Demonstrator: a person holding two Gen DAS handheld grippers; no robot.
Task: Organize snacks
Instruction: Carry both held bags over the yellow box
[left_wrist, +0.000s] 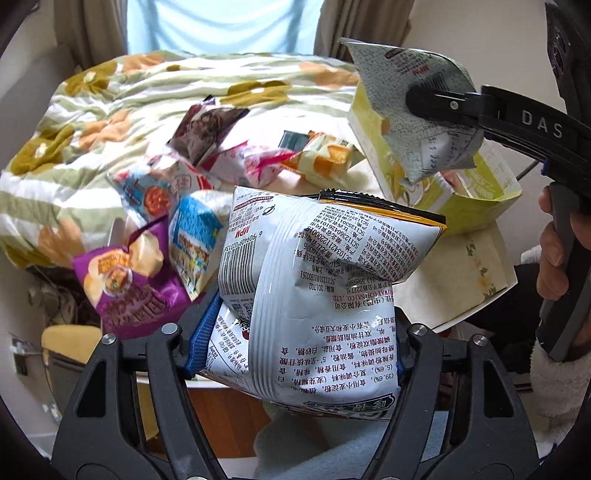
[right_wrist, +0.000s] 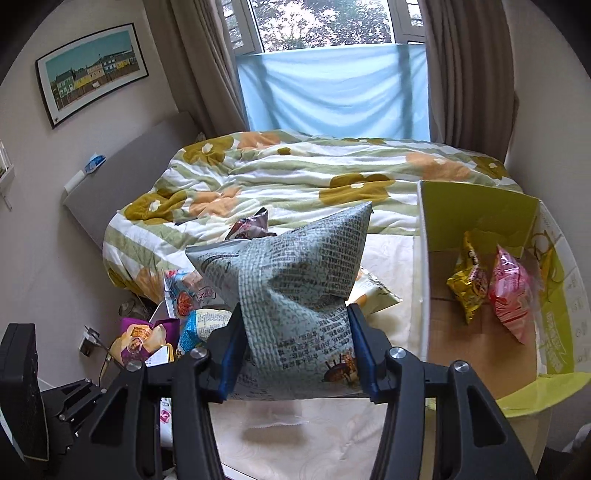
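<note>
My left gripper (left_wrist: 301, 343) is shut on a large white snack bag (left_wrist: 314, 266) covered in printed text, its blue pads pressing both sides. At the upper right of the left wrist view, my right gripper (left_wrist: 424, 99) pinches a second silvery bag (left_wrist: 391, 122) in the air over the yellow-green box (left_wrist: 476, 206). In the right wrist view the right gripper (right_wrist: 295, 343) is shut on that grey printed bag (right_wrist: 295, 266), just left of the open box (right_wrist: 476, 218). A yellow packet (right_wrist: 467, 284) and a pink packet (right_wrist: 509, 295) lie inside the box.
Loose snacks lie on the bed edge: a purple bag (left_wrist: 122, 280), a blue one (left_wrist: 195, 243), a dark brown one (left_wrist: 203, 129), an orange-and-white one (left_wrist: 325, 155). A flowered quilt (right_wrist: 295, 173) covers the bed behind. A hand (left_wrist: 554, 243) grips the right tool's handle.
</note>
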